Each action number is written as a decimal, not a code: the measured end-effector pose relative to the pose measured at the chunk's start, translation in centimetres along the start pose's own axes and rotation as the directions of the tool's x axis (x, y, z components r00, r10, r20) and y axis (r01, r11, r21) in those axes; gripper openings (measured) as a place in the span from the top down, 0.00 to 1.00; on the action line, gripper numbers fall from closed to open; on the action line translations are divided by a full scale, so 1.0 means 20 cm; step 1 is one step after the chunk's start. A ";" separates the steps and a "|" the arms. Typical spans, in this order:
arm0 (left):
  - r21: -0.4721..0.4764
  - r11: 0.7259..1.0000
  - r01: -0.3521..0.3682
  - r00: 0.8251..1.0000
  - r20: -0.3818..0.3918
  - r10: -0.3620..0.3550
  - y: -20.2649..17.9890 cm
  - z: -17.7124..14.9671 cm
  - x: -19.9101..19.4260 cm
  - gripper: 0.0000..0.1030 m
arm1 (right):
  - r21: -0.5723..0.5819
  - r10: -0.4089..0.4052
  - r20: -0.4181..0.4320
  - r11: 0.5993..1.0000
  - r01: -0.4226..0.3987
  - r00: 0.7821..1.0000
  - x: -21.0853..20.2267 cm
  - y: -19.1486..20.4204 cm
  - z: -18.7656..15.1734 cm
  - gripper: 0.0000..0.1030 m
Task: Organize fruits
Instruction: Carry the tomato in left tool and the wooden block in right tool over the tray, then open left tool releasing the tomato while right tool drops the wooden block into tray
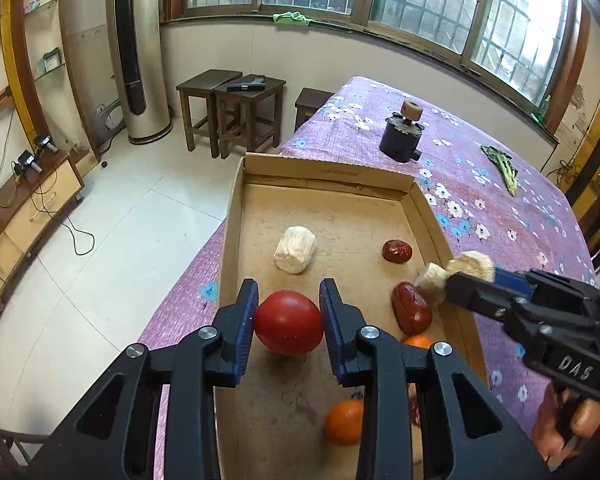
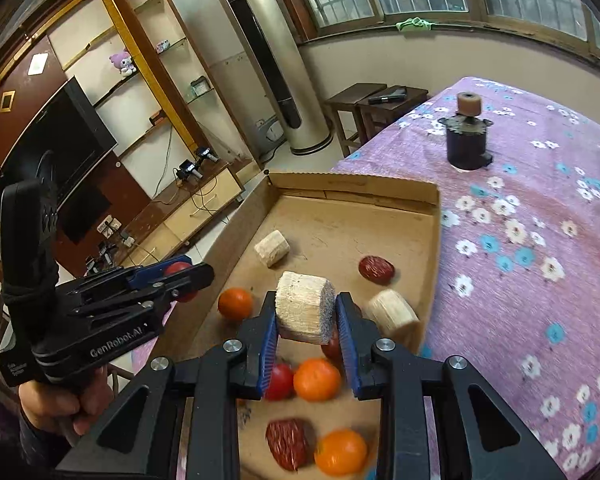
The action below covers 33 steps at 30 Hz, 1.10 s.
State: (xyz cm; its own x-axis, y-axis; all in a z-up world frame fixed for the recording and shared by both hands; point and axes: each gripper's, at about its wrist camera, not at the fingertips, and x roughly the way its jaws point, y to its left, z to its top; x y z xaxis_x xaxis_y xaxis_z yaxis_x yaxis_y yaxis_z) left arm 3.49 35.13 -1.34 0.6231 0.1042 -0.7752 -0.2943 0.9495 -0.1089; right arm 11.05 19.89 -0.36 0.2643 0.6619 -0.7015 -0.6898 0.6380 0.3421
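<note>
A shallow cardboard tray (image 1: 236,208) lies on the purple flowered table. My left gripper (image 1: 289,307) is shut on a red tomato (image 1: 288,322) and holds it above the tray's left side. My right gripper (image 2: 306,312) is shut on a pale cream chunk (image 2: 304,307), held above the tray's right side; it shows in the left wrist view (image 1: 470,266). In the tray lie another cream chunk (image 1: 295,249), a third by the right wall (image 2: 392,314), red dates (image 1: 411,307) (image 1: 397,251), several oranges (image 2: 316,379) (image 2: 235,304) and a small tomato (image 2: 280,381).
A dark cylinder with a tan spool on top (image 1: 402,136) stands farther back on the table. A green leafy piece (image 1: 502,168) lies at the far right. Wooden stools (image 1: 232,112) and a tall floor unit (image 1: 140,52) stand beyond the table's left edge.
</note>
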 end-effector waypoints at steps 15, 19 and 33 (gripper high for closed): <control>-0.022 0.999 -0.026 0.997 -0.069 0.025 0.00 0.07 0.22 0.72 | -0.095 -0.045 -0.096 0.995 0.035 0.994 0.33 0.06 0.04 0.73; -0.027 0.999 -0.044 0.995 -0.096 0.041 0.02 0.06 0.26 0.72 | -0.137 -0.073 -0.124 0.989 0.055 0.990 0.39 0.08 0.02 0.73; -0.027 0.997 -0.071 0.985 -0.161 0.065 0.01 0.05 0.28 0.61 | -0.208 -0.114 -0.147 0.975 0.082 0.982 0.40 0.13 0.01 0.57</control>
State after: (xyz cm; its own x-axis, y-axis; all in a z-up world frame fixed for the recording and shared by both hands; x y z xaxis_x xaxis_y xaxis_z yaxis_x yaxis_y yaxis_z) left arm 7.66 36.20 -5.16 0.4780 0.1172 -0.8705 -0.3574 0.9313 -0.0708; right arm 11.53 26.89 -5.10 0.2391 0.5193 -0.8205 -0.7908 0.5945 0.1457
